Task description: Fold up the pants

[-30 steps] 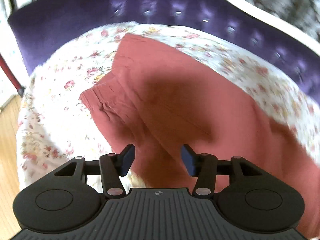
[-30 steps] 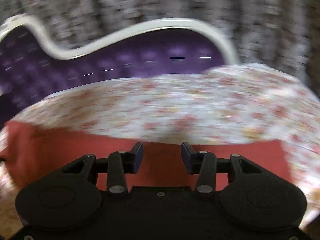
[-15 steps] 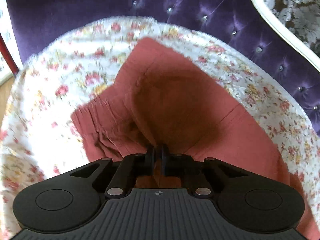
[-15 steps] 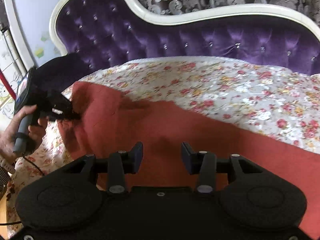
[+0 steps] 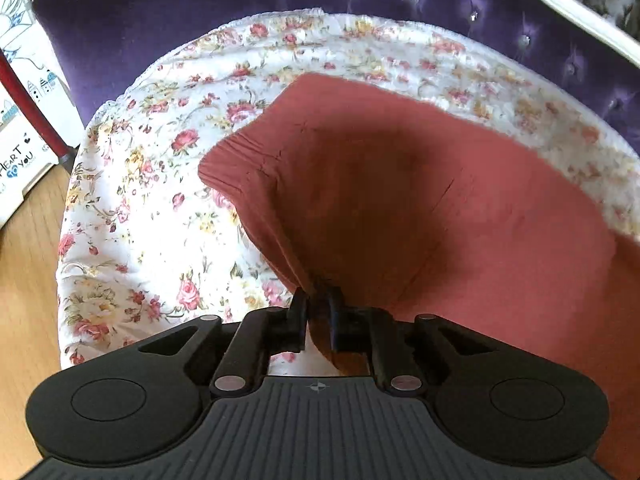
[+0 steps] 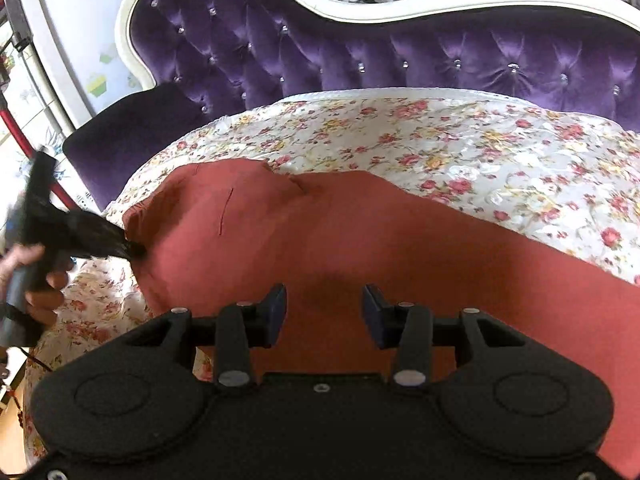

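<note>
The rust-red pants [image 6: 360, 240] lie spread on a floral cover [image 6: 480, 148] over the purple sofa [image 6: 320, 48]. The left gripper [image 5: 318, 308] pinches their waist edge, lifting it; the right gripper [image 6: 324, 312] hovers wide open, empty. Folding looks barely begun: next, the right must grasp fabric.

One pair of rust-red cloth pants [image 5: 420, 200] lies ahead of both tongs, spread in a single piece. One white quilted cover with a pink and yellow rose print [image 6: 460, 140] lies under it, reaching beyond the tips of both tongs. One purple button-tufted velvet sofa with a white carved frame [image 6: 360, 52] stands behind that. Two black two-finger grippers show: the left gripper [image 5: 318, 312], with its two fingers pinched on a fold of the pants, and the right gripper [image 6: 324, 314], with its two blue-padded fingers spread apart above the cloth. One bare hand [image 6: 36, 276] shows, far left of the right tongs.
</note>
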The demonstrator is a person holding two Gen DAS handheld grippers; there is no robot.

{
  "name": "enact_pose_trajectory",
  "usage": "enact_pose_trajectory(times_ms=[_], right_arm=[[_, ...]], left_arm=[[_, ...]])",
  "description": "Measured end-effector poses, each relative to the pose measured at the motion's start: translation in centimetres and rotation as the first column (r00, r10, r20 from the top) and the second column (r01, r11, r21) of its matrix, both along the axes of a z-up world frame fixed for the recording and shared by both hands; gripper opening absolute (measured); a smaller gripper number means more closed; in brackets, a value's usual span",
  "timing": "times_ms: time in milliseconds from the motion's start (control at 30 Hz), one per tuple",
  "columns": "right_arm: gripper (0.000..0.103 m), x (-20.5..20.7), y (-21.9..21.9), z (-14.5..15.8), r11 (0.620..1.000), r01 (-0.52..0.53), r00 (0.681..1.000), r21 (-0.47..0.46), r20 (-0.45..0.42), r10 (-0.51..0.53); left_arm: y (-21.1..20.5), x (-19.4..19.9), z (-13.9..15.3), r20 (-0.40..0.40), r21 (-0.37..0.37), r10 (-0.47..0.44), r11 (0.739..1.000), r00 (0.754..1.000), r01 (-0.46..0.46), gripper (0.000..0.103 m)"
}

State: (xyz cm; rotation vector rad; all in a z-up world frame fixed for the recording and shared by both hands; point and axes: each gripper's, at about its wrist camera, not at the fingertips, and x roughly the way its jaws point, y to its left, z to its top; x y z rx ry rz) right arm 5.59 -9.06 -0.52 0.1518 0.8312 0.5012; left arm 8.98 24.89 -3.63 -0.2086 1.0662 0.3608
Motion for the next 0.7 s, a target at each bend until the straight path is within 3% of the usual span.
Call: enact_pose_trajectory(times_ms=[67,133,267,367,433,500,600,700], right_arm=[[0.053,0.8,-0.1,0.7,1.0,-0.004,1.0,-0.007,0.029,0.004],[0.053,2.0,-0.3,1.3,1.0,-0.001,0.999,-0.011,0.055,0.001],[0.053,6.1,-0.3,1.2,1.0,-0.02,0.999,0.004,0.051,0.019],[0.053,9.5,0.3,0.0,0.999,-0.044,0.999,0.02,0.006,0.044],[0.053,11.4,0.8,-1.0,0.997,-0.075,0.997,0.034,-0.016,0.075],[0.053,12.8,1.3,-1.7,0.994,-0.104,0.994,0.044,-0.034,0.106],[0.057,14.6,2.0,-2.4,0.99,-0.132,0.989,0.04,-0.062,0.134],[0.059,15.7,2.2,-3.3,0.984,-0.167,0.978,0.067,-0.112,0.174]], left_arm=[[0.1,-1.1,1.5,0.036,0.001,0.015,1.0,0.999,-0.015,0.014],[-0.1,-2.1,3.2,0.08,0.023,0.032,0.999,0.996,-0.034,0.021],[-2.1,-2.6,5.8,0.142,0.197,0.017,0.979,0.99,-0.045,0.021],[-3.1,-2.2,7.1,0.19,0.237,0.013,0.97,0.982,-0.059,0.021],[-3.3,-1.2,7.1,0.201,0.23,0.008,0.972,0.979,-0.055,0.021],[-3.1,0.1,6.1,0.176,0.167,-0.03,0.986,0.984,0.0,0.021],[-3.1,2.4,3.1,0.091,0.099,-0.085,0.992,0.992,0.075,0.021],[-3.1,3.7,0.3,0.018,0.104,-0.102,0.99,0.995,0.099,0.021]])
